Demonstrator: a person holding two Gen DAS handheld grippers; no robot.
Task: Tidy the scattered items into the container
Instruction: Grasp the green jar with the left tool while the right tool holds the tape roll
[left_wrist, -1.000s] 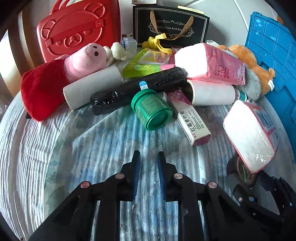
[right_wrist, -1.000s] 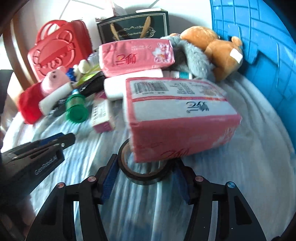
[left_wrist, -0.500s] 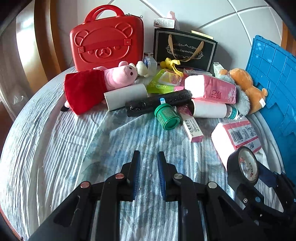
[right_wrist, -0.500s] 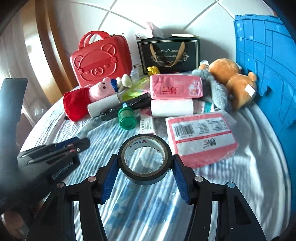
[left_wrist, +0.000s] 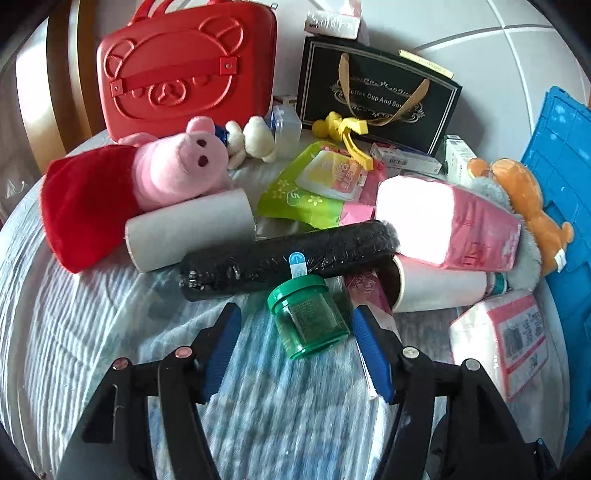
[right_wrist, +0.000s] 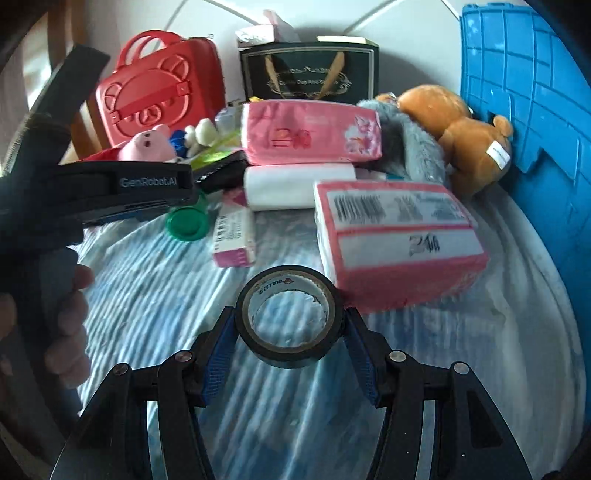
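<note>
While lying sideways, the green jar (left_wrist: 308, 317) points its lid downward-right.

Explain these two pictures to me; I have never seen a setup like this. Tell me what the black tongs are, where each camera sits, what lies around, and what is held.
The tongs are two-finger grippers, one in each of a person's hands, each with a camera looking along its fingers. In the left camera's picture, the left gripper is opening around a green jar, not yet gripping it. In the right camera's picture, the right gripper holds a tape roll. The table carries a pig toy, tissue packs, a bear and a red case. The blue crate stands at the right.
</note>
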